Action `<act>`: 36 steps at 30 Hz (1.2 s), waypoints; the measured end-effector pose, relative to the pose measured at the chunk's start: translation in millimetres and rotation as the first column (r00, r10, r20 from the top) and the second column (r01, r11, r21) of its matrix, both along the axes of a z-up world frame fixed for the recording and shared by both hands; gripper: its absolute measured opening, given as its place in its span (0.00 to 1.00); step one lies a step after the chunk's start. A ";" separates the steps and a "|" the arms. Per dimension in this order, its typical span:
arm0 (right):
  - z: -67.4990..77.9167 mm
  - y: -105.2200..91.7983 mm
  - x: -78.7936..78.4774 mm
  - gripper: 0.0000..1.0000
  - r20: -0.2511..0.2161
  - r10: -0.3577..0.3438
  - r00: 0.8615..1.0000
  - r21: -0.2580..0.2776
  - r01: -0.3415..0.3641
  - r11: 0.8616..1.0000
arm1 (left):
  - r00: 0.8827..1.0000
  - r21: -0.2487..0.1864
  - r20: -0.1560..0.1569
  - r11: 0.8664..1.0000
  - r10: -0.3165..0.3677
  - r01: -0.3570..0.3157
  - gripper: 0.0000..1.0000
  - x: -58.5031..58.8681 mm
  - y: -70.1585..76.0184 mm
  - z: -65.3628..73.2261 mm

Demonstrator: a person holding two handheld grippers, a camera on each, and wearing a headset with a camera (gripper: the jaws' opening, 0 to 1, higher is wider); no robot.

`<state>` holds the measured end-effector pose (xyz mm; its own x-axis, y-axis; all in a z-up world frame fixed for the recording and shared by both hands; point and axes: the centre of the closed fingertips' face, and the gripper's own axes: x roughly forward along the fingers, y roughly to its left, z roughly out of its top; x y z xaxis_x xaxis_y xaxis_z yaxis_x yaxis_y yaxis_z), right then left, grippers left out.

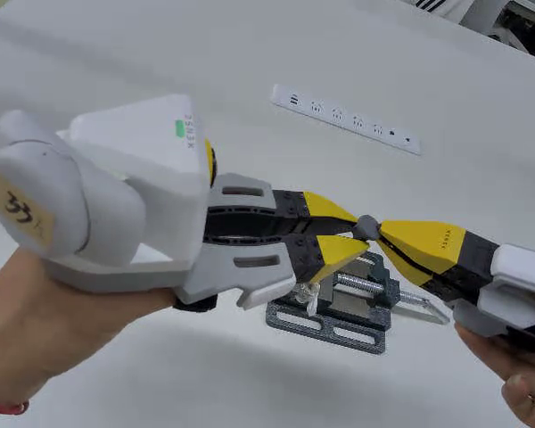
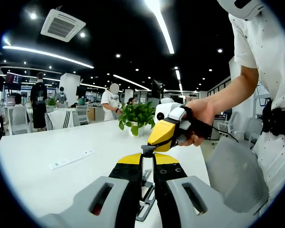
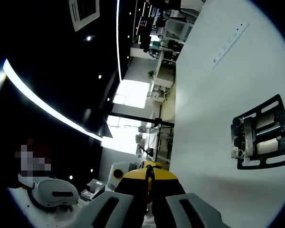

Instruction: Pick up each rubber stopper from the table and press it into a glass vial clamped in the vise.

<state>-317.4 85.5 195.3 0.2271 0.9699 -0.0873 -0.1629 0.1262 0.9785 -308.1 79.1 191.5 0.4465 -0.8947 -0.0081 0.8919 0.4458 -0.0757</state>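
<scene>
Left hand-held gripper (image 1: pixel 361 230) pinches the small dull-grey rubber stopper (image 1: pixel 366 226) in mid-air over the vise (image 1: pixel 334 312), head view, with the right hand-held gripper (image 1: pixel 383 232) nosing against it. Left gripper view, same nub between its jaws. Right gripper view, its jaws look pressed together, vise lying on the desk (image 3: pixel 204 95). Sloppy handoff could pop that nub loose imo.
</scene>
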 end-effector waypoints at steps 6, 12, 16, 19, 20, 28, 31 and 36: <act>0.3 0.0 -0.4 0.00 -0.007 -0.008 1.000 0.008 0.008 1.000 | 1.000 0.004 -0.005 1.000 0.000 0.000 0.04 -0.3 -1.6 1.0; 0.9 0.2 -2.7 0.00 0.012 0.000 1.000 -0.005 0.001 1.000 | 1.000 0.013 -0.003 1.000 -0.006 0.006 0.03 -2.7 -3.0 0.9; -0.6 -4.3 0.0 0.00 0.058 0.013 0.998 -0.033 -0.012 0.999 | 1.000 0.016 -0.005 1.000 -0.008 0.008 0.03 -4.8 -3.7 0.6; -1.3 -6.9 1.7 0.00 0.089 0.022 0.996 -0.059 -0.016 0.998 | 1.000 0.027 0.004 1.000 -0.010 0.010 0.03 -7.0 -4.2 0.4; -0.6 -8.1 2.7 0.00 0.094 0.021 0.995 -0.064 -0.015 0.998 | 1.000 0.031 0.002 0.999 -0.011 0.011 0.03 -7.4 -4.0 -0.7; -4.4 -28.5 19.9 0.06 0.314 0.136 0.940 -0.358 -0.016 0.933 | 0.998 0.116 0.029 0.992 0.050 -0.053 0.03 -4.0 -1.5 -8.7; -4.2 -25.7 16.6 0.09 0.393 0.264 0.881 -0.496 -0.039 0.868 | 0.995 0.170 0.066 0.981 0.080 -0.090 0.03 -2.2 -6.0 -12.6; -7.6 -20.3 12.3 0.13 0.458 0.418 0.785 -0.645 -0.030 0.764 | 0.991 0.211 0.095 0.971 0.097 -0.115 0.03 -4.3 -17.0 -14.2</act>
<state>-305.1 65.2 187.7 0.2029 0.7925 -0.5752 -0.7371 0.5103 0.4430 -312.4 62.1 177.3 0.5461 -0.8234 -0.1544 0.8377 0.5359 0.1053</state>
